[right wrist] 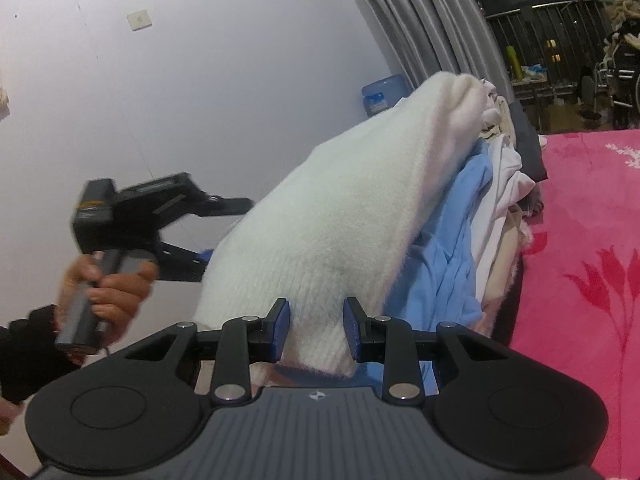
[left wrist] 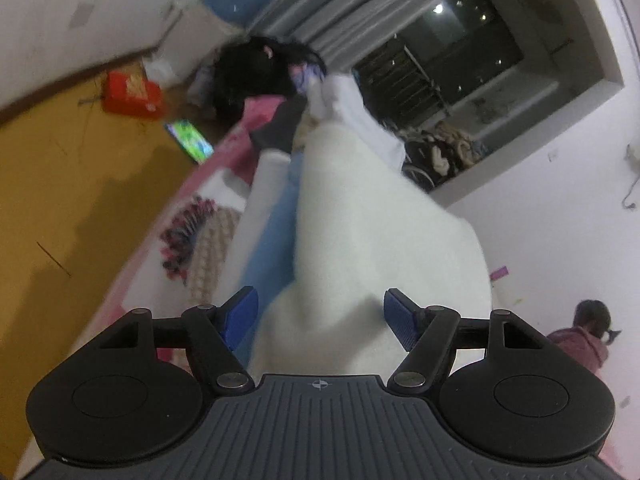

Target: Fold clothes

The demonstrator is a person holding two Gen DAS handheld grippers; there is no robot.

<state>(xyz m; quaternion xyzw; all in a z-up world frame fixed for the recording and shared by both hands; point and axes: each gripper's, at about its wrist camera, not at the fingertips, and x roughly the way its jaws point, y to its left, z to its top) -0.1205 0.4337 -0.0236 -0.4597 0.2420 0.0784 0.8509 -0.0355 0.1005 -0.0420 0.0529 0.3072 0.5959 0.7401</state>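
Observation:
A fluffy white knit garment (left wrist: pixel 360 232) hangs stretched between both grippers, above a pile of clothes. My left gripper (left wrist: pixel 320 320) has its blue pads wide apart, with the white fabric lying between them. My right gripper (right wrist: pixel 316 328) has its pads partly closed around a fold of the white garment (right wrist: pixel 344 216); a gap shows at each side. The left gripper (right wrist: pixel 132 220), held in a hand, shows at the left of the right wrist view, at the garment's far edge. Under the garment lie a light blue garment (right wrist: pixel 460 256) and several white and cream clothes (right wrist: pixel 504 184).
The pile sits on a pink flowered bedspread (right wrist: pixel 592 264). A person with dark hair (left wrist: pixel 256 72) lies at the bed's far end near a lit phone (left wrist: pixel 190 140). A child (left wrist: pixel 584 336) stands at right. Grey curtains (right wrist: pixel 420 20), a water jug (right wrist: pixel 386 94) and yellow floor (left wrist: pixel 72 184) surround the bed.

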